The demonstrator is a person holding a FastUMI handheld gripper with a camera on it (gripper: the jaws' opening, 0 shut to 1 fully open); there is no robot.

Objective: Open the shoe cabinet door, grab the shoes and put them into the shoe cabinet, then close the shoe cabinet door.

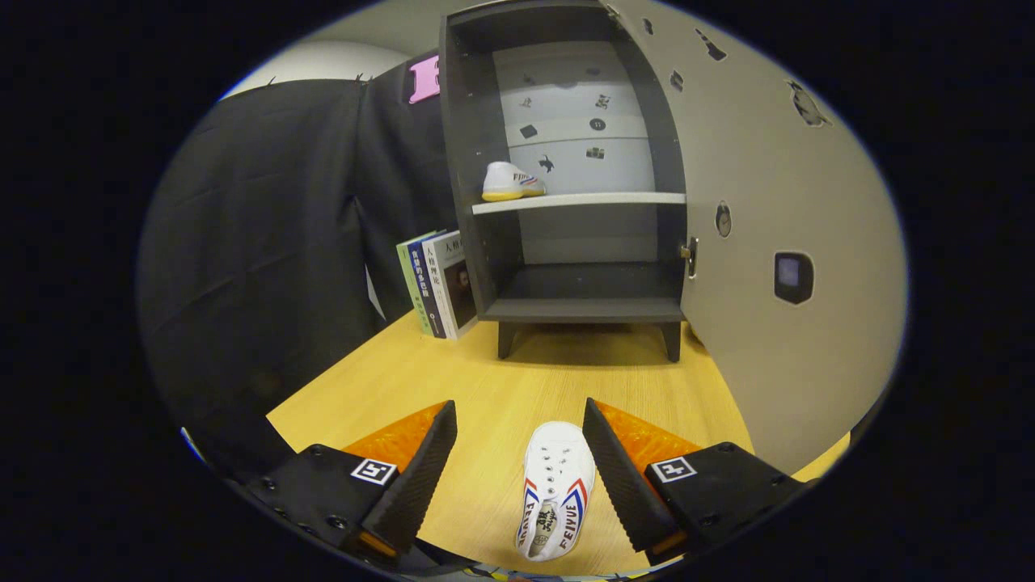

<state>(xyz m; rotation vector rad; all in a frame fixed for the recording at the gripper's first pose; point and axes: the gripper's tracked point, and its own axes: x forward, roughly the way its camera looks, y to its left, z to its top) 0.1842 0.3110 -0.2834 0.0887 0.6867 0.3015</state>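
**Gripper straddling the second shoe before the open cabinet**

While the shoe cabinet [566, 162] is standing with its door [768, 202] swung fully open to the right, the gripper [519, 453] is hovering low over the tabletop [485, 380] with its fingers spread wide, gripping nothing. A white canvas shoe [556, 489] is lying between the two fingers, closer to the right one, toe pointing toward the cabinet; whether that finger is touching it cannot be told. This wide spread is probably serving to let the fingers pass on either side of the shoe before closing across its width. The shoe is showing a white upper with a row of eyelets, red and blue chevron stripes on its sides, and a printed insole at the heel opening. Its mate [511, 182], white with a yellowish sole, is already sitting on the left part of the cabinet's pale middle shelf [598, 200], suggesting that half of the loading is done. The lower compartment is lying bare. Several books [437, 283] are leaning upright against the cabinet's left wall.
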